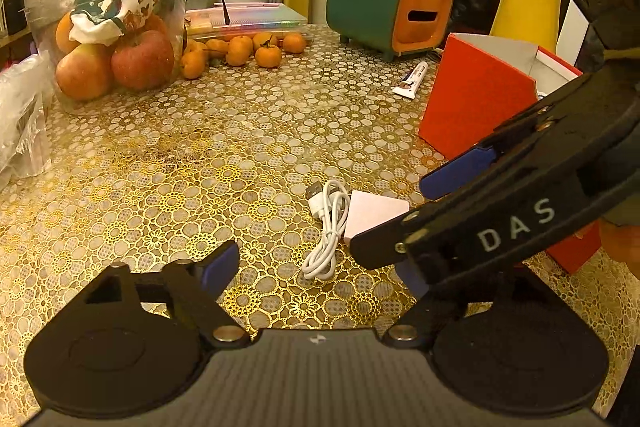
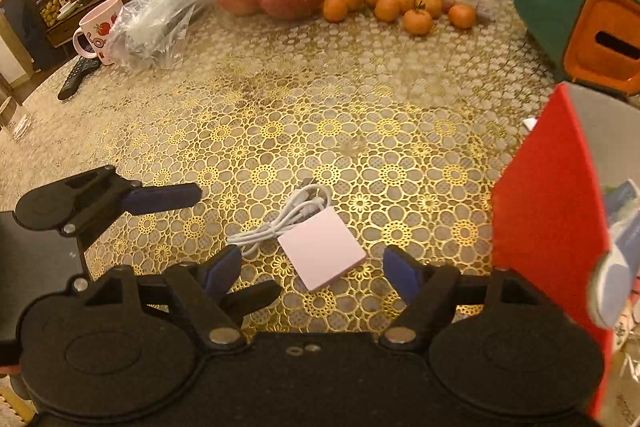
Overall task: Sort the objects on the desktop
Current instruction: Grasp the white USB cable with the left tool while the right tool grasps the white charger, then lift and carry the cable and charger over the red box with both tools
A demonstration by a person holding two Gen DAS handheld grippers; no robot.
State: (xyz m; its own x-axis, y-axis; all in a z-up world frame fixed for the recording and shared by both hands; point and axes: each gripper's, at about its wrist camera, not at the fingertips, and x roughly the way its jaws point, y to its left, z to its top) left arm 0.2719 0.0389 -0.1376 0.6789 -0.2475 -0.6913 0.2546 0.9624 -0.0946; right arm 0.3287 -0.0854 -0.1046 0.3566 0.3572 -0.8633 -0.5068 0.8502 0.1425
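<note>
Pink pad [image 2: 322,247], light, stiff and flat on the bench [image 2: 320,131] beside a limp cable [image 2: 280,219], wants an edge grip from the released right claw [image 2: 312,273].

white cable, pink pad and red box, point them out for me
white cable [image 1: 326,231], left wrist view, on the bundled loops at its middle
pink pad [image 2: 322,251], right wrist view, on its flat top face
red box [image 1: 474,99], left wrist view, on its red side wall
</note>
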